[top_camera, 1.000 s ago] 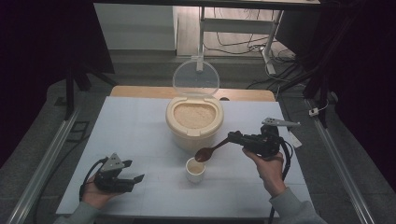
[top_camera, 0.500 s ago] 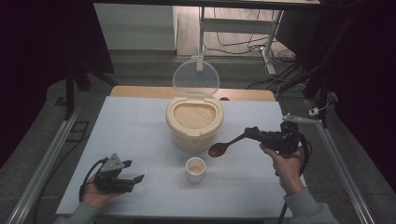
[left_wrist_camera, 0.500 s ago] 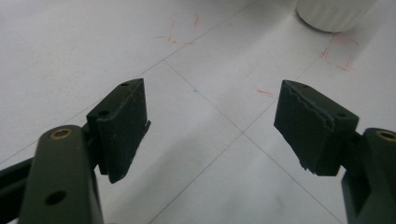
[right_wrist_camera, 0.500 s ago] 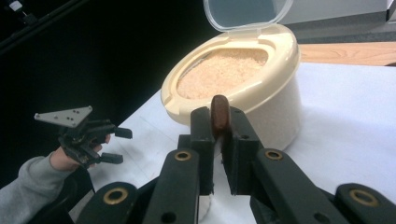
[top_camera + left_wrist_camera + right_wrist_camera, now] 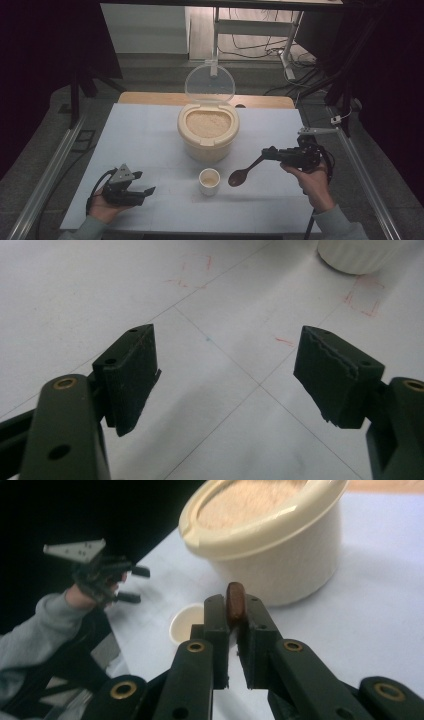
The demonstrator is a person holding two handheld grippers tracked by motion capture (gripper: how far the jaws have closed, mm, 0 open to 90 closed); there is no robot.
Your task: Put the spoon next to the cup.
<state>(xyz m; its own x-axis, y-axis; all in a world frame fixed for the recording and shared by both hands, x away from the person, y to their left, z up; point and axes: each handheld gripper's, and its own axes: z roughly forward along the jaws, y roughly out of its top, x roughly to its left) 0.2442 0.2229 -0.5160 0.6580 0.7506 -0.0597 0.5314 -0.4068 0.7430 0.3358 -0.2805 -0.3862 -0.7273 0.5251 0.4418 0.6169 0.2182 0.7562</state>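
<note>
Right gripper (image 5: 267,153): right of centre in the high view, held in a hand (image 5: 315,182) above the table. Jaws clamped on the handle of a wooden spoon (image 5: 246,171). In the right gripper view the handle end (image 5: 235,602) sticks up between the two black jaws, pinched tight.

Spoon: handle runs from the jaws down and to the left; bowl end hangs low, just right of the small cup (image 5: 209,180), apart from it. Whether the bowl touches the table I cannot tell.

Small cup: white, standing upright on the table, lower centre of the high view, just in front of the big tub. Pale contents inside; also seen left of the jaws in the right gripper view (image 5: 186,622).

Tub (image 5: 207,132): cream, round, centre of the high view, filled near the brim with pale grain. Clear lid (image 5: 209,84) stands tilted up behind it.

Left gripper (image 5: 144,192): lower left of the high view, resting low in a hand (image 5: 102,207) at the table's near edge. Jaws wide apart, nothing between them; in the left gripper view bare table shows between them.

Table (image 5: 145,135): pale sheet with thin grid lines and faint red marks (image 5: 362,297).
</note>
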